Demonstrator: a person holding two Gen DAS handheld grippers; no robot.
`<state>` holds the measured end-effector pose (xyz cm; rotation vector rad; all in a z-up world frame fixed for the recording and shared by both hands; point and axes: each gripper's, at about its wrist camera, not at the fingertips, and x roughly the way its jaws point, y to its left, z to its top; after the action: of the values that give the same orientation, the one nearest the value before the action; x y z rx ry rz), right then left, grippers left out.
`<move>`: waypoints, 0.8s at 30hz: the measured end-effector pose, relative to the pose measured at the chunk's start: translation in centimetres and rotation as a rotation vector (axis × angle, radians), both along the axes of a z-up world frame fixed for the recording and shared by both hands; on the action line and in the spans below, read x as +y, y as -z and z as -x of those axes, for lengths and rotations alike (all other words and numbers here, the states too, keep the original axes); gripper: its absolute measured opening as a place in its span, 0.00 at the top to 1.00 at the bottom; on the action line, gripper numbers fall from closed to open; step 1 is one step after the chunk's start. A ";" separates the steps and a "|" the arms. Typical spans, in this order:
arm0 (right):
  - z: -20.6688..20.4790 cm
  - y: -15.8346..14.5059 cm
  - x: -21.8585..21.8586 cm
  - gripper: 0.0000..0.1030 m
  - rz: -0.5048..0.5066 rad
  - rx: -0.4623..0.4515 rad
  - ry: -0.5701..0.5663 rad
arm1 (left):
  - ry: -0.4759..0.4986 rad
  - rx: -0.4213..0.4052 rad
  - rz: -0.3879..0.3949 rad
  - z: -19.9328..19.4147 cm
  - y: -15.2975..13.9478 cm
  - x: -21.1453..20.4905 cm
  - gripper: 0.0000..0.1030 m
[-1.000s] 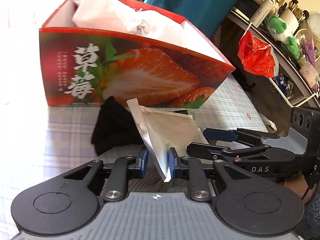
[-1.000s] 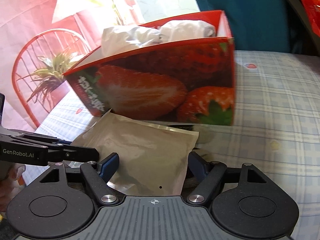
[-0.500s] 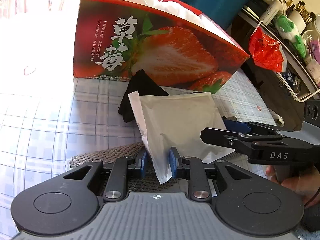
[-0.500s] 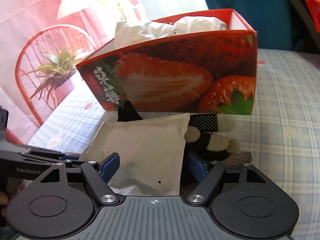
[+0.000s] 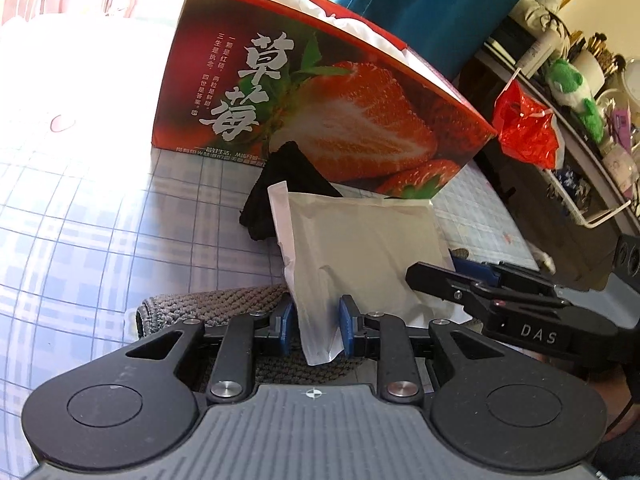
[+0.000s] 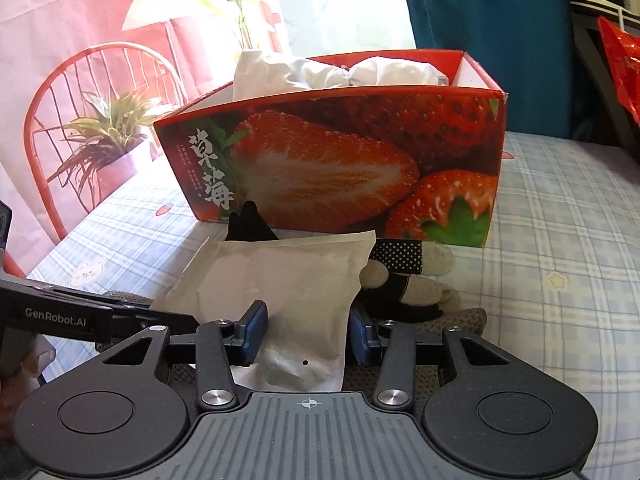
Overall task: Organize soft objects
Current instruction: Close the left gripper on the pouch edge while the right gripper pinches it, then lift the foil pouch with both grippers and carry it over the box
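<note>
A white padded pouch [image 5: 360, 240] is held above the checked tablecloth in front of a red strawberry box [image 5: 320, 120]. My left gripper [image 5: 314, 328] is shut on the pouch's left corner. In the right wrist view my right gripper [image 6: 306, 334] straddles the pouch [image 6: 288, 280] with its pads [image 6: 256, 330] close on its sides, nearly closed on it. The box [image 6: 340, 168] holds crumpled white bags [image 6: 320, 72]. A black cloth [image 5: 288, 188] lies behind the pouch. A grey knit cloth [image 5: 208, 308] lies under the grippers.
A black and grey plush item with a dotted band [image 6: 404, 276] lies right of the pouch. A red plastic bag [image 5: 524, 128] hangs on a cluttered shelf at the right. A red chair [image 6: 80, 120] and a potted plant [image 6: 108, 136] stand beyond the table's left edge.
Both grippers and the pouch have drawn back and lowered from the box. The right gripper's fingers have narrowed around the pouch. The plush item and knit cloth have come into view.
</note>
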<state>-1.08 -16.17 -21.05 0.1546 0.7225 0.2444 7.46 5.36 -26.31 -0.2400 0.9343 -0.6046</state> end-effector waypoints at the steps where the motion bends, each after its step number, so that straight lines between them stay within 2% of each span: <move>1: 0.0 0.0 0.0 0.61 -0.002 0.001 0.003 | -0.003 0.004 0.009 -0.1 0.0 0.1 0.75; 4: 0.0 -0.2 0.1 0.62 0.005 -0.004 0.003 | -0.002 0.013 0.022 -0.3 -0.3 0.1 0.75; 24: 0.7 -2.9 -0.6 0.64 -0.036 -0.108 0.020 | 0.029 -0.098 0.039 -0.8 -4.2 -0.9 0.75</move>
<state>-1.75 -16.73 -18.14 0.1810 0.6098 0.2451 8.28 4.47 -22.10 -0.2301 0.8334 -0.6557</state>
